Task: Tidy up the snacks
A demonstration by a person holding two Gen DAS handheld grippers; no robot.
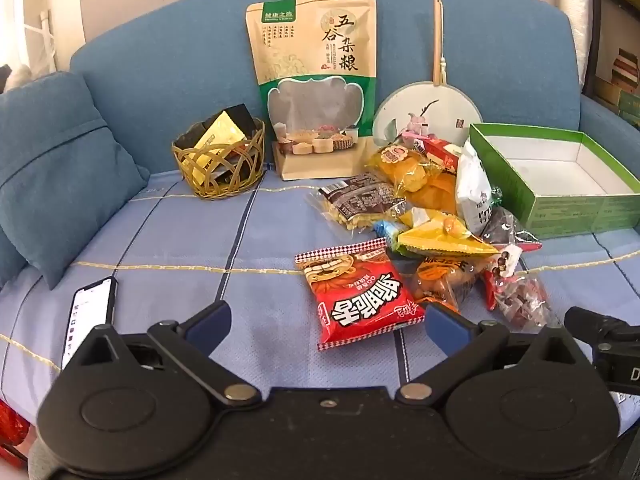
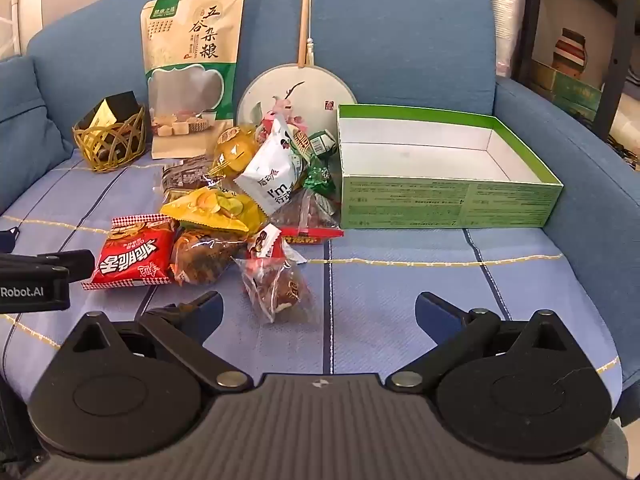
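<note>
Both tongs hover over the sofa seat w/ jaws spread wide, nothing between them. The left gripper (image 1: 328, 326) sits just short of the red snack packet (image 1: 358, 294); the right gripper (image 2: 320, 314) is near the clear-wrapped brown snack (image 2: 276, 284).

The snacks are the job: a loose pile (image 2: 240, 200) on the blue checked cover, just left of the green box (image 2: 448, 200), which looks empty, white inside.

Risks, as I'd judge them: the packets overlap, so pinching one could drag its neighbours or slide the heap towards the seat edge. Crinkly foil can slip from the pads, esp. if caught by a corner. The box is light card; a nudge on its wall might shove it along the cushion. Both tongs heading for the same heap could also clash.

Other containers: a woven basket (image 1: 218, 160) holding black and gold packets, maybe tea, hard to read. A tall grain pouch (image 1: 316, 84) stands against the backrest.
</note>
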